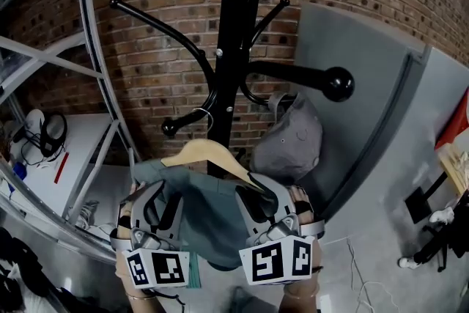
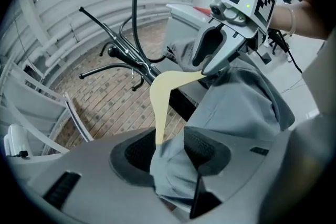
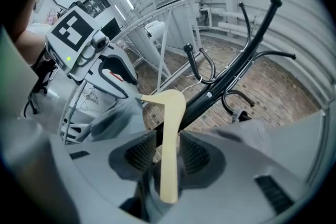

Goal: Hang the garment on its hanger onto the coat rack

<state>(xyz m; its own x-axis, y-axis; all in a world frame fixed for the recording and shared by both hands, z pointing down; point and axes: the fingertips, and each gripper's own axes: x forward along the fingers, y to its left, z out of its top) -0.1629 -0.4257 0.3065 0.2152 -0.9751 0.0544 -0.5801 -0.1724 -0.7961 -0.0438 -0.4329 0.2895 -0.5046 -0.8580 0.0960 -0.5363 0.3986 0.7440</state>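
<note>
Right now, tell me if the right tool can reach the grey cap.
Probably yes: the grey cap hangs just beyond the right tool with nothing between them, though the hanger stands between its open jaws.

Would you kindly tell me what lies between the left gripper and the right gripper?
The grey garment on its wooden hanger spans that stretch, from left gripper to right gripper; the head view shows it.

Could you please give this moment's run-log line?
hook at rack arm | left gripper open around garment | right gripper open around hanger
</note>
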